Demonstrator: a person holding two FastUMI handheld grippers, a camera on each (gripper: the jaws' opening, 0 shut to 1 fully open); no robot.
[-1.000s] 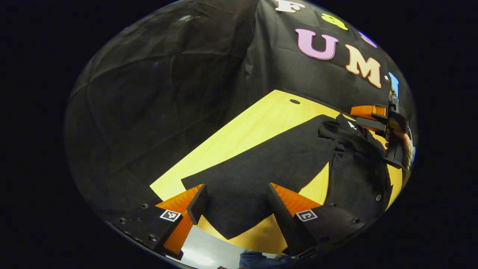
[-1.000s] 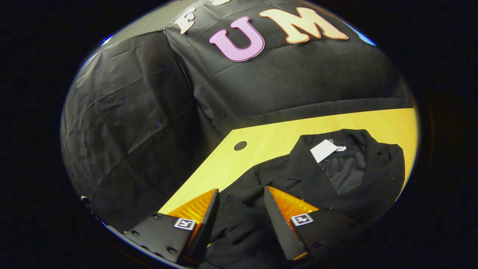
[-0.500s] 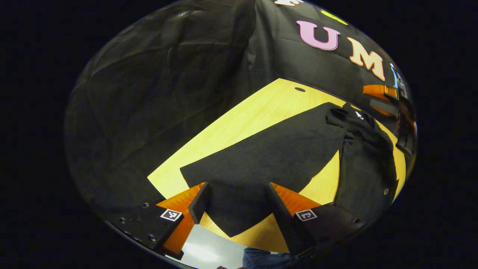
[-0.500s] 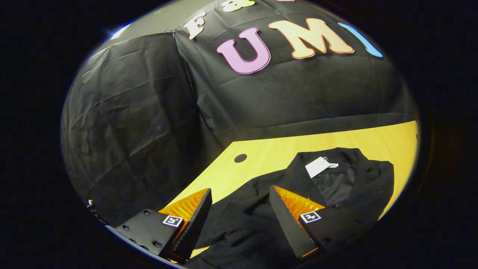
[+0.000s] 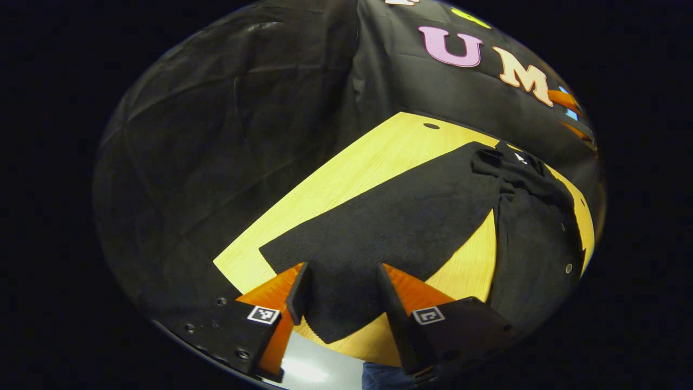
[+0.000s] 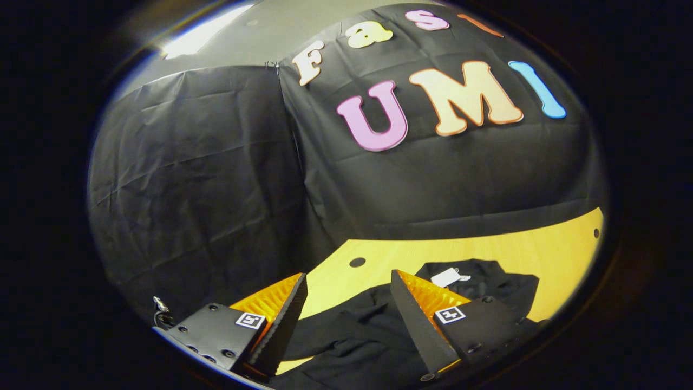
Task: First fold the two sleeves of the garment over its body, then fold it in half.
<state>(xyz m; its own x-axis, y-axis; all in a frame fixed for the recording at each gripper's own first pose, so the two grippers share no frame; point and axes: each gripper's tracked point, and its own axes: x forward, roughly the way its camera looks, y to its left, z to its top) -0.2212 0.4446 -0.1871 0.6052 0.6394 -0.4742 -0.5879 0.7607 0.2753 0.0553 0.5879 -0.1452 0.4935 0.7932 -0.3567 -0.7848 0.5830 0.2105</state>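
A black garment (image 5: 533, 233) lies on the yellow wooden table (image 5: 346, 179). One long sleeve (image 5: 400, 222) stretches flat from it toward my left gripper (image 5: 341, 271). That gripper is open, its fingers standing either side of the sleeve's cuff end without pressing it. The collar with a white tag (image 5: 520, 158) is at the far end. My right gripper (image 6: 349, 276) is open and empty, raised above the rumpled shoulder of the garment (image 6: 352, 336). The white tag (image 6: 446, 277) sits just beyond one of its fingers. From the left gripper view, the right gripper (image 5: 566, 103) is a small shape high at the right edge.
The booth's black cloth wall (image 6: 216, 179) closes the table's far and left sides. A small round hole (image 6: 357, 262) marks the table's far corner, and another hole (image 6: 596, 233) sits at the right. The table's near edge (image 5: 325, 352) runs just under the left gripper.
My right gripper has lifted and tilted up away from the garment, still open. The left gripper's fingers have drawn slightly closer together over the cuff.
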